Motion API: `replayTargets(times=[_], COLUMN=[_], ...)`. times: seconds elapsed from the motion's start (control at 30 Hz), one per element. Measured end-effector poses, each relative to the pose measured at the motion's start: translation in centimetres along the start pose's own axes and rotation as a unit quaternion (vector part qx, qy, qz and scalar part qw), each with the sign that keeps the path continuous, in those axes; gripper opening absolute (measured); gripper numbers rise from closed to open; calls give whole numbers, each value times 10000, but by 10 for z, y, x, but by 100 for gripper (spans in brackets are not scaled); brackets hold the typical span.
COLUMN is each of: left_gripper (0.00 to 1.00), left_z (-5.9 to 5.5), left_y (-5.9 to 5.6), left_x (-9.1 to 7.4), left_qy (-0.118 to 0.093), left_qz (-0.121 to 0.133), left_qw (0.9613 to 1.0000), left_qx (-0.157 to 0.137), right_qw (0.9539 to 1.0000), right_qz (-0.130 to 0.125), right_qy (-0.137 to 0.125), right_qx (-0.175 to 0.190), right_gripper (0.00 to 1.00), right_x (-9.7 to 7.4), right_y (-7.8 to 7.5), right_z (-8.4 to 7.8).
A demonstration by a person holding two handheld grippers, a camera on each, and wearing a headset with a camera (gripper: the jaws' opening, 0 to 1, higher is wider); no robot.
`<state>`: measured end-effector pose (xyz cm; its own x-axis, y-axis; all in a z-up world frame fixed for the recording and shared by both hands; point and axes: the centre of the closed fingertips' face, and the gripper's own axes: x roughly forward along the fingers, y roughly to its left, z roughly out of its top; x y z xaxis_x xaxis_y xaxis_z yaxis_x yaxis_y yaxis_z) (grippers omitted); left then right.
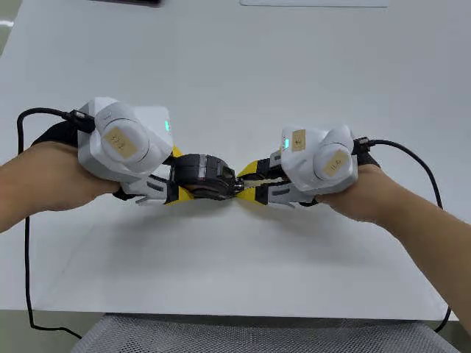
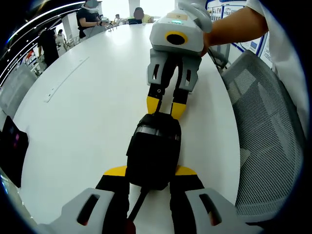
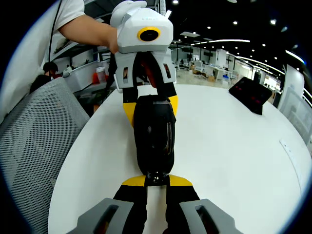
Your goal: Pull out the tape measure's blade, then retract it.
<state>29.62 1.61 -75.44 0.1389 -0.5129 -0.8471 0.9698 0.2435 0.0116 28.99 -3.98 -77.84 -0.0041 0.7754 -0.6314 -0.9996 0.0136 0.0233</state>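
Observation:
A black tape measure [image 1: 206, 176] is held just above the white table [image 1: 235, 73], between the two grippers. My left gripper [image 1: 176, 190] is shut on its case, its yellow-tipped fingers pressed to both sides of the case [image 2: 153, 151]. My right gripper [image 1: 250, 181] meets the case's mouth from the other side and is shut on the blade's tip [image 3: 157, 177]. Hardly any blade shows between the case [image 3: 153, 134] and the right gripper [image 3: 156, 183]. The right gripper [image 2: 166, 106] faces my left gripper [image 2: 151, 173] nose to nose.
Black cables [image 1: 29, 243] trail from both grippers over the table's near edge. A grey mesh chair [image 1: 243, 334] stands below that edge. A dark flat device [image 3: 251, 95] lies farther off on the table. Several people [image 2: 90, 14] are at its far end.

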Motion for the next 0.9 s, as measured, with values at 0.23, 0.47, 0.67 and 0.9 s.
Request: replayTargets(times=[0.23,0.47,0.67,0.9], left_gripper=[26,26,26,26], left_z=[-1,0,0,0], left_y=[0,0,-1,-1], left_x=[0,1,1,1], left_qy=[58,52,54,55], left_qz=[4,8,11,6], left_qw=[10000,9999,9999,9999], left_qx=[69,119,89,99], right_qw=[10000,10000,10000,10000], right_qz=[5,21,-4,-37], right_qy=[-4,-4,26,65], right_qx=[11,-1,-5,24], right_gripper=[10,10,10,10], right_x=[0,-2,-8,-17], right_y=[0,1,1,1], right_z=[0,-1,-6,-12])
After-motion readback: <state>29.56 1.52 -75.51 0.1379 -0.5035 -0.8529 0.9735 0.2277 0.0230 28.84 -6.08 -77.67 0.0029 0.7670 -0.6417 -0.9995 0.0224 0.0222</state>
